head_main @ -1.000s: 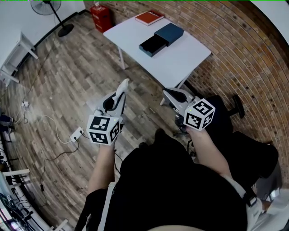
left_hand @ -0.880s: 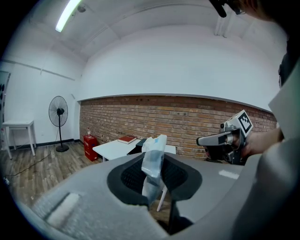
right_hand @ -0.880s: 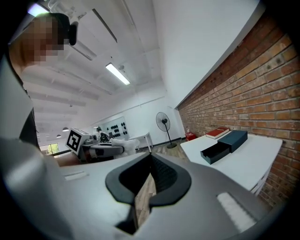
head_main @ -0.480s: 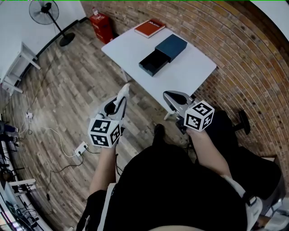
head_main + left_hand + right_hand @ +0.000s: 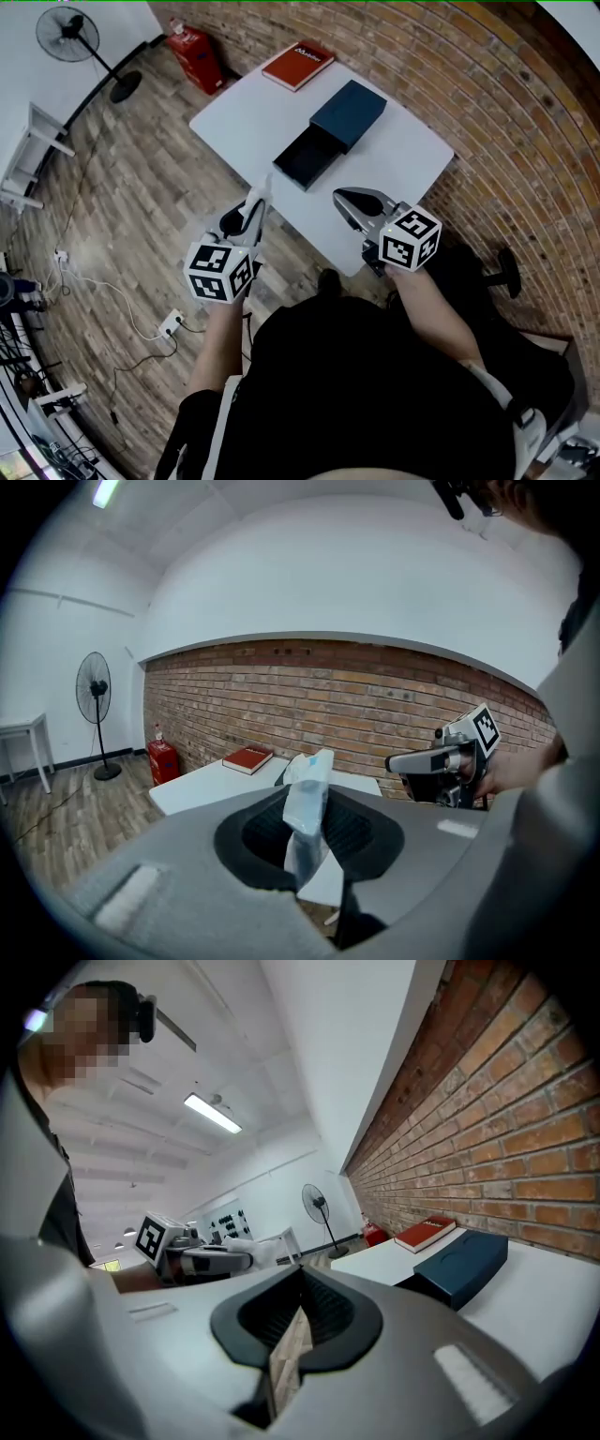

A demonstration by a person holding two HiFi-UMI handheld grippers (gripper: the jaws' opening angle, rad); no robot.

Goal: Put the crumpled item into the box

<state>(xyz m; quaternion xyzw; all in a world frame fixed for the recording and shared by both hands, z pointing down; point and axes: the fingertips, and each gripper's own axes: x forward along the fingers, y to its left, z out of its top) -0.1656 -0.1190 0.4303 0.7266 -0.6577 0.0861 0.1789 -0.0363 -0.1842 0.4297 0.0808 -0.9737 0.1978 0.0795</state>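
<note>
crumpled item (image 5: 308,794) sits clamped in my left gripper (image 5: 252,202); my right gripper (image 5: 343,198) is closed, empty, near the box (image 5: 330,134).

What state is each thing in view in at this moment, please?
left gripper, shut on the crumpled item.
crumpled item, pinched between the jaws, held off the table.
right gripper, shut, nothing between the jaws.
box, on the table, its drawer slid out and open.
book, closed, lying flat on the table.
fan, standing upright; whether it runs cannot be told.
</note>
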